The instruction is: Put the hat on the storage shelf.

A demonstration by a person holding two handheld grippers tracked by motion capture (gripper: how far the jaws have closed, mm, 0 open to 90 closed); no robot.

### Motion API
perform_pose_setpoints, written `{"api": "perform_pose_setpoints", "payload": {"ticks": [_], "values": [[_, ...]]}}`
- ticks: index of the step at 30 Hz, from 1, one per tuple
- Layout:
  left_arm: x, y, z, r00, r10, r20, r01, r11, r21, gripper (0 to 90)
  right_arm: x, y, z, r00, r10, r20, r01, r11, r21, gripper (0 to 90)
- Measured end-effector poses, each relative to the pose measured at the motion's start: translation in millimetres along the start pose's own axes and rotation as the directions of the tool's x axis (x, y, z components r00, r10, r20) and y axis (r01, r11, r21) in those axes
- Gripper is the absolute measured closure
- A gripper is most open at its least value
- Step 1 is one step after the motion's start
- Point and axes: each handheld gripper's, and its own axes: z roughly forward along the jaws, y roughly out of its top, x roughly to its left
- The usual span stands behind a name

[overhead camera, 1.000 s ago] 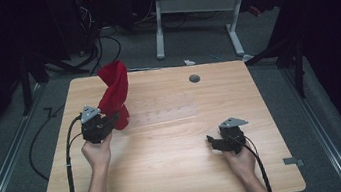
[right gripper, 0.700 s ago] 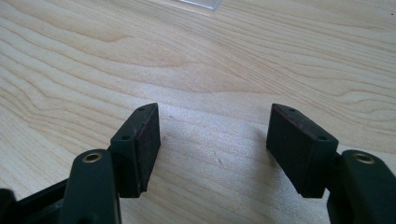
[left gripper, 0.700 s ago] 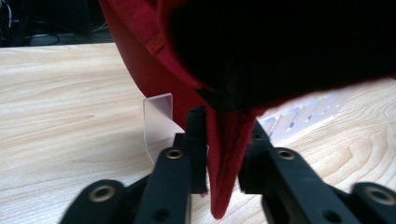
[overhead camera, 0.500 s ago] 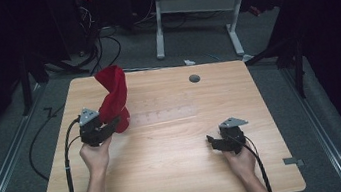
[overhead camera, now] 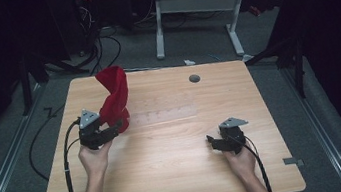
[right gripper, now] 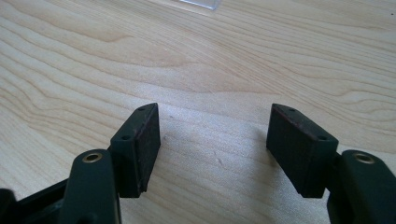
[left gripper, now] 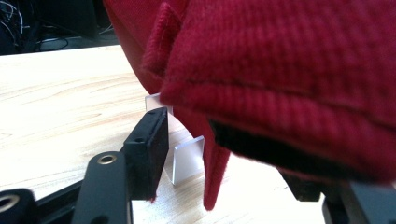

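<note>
On the wooden table (overhead camera: 179, 175), the left gripper (overhead camera: 112, 130) sits at the base of a red knitted cloth (overhead camera: 114, 99) that stands twisted upward near the far left corner. In the left gripper view the cloth (left gripper: 280, 70) drapes over and between the jaws, covering the right one, so whether they pinch it cannot be told; a small clear plastic piece (left gripper: 187, 161) stands just beside the left jaw. The right gripper (overhead camera: 214, 142) rests low near the right edge, well apart from the cloth, its jaws spread wide over bare wood.
</note>
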Motion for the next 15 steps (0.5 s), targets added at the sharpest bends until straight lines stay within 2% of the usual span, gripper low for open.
{"api": "perform_pose_setpoints", "payload": {"ticks": [9,15], "values": [[3.4,-2.8,-15.7,0.9998,0.006,-0.021,-0.005,1.0,0.005,36.4,0.0,0.0,0.0,1.0,0.0,0.0,0.0,1.0,0.0,35.3],[6.3,-7.7,-27.2,0.9996,-0.005,-0.027,0.005,1.0,0.008,36.4,0.2,0.0,-0.1,1.0,0.002,0.001,-0.002,1.0,0.0,35.3]]}}
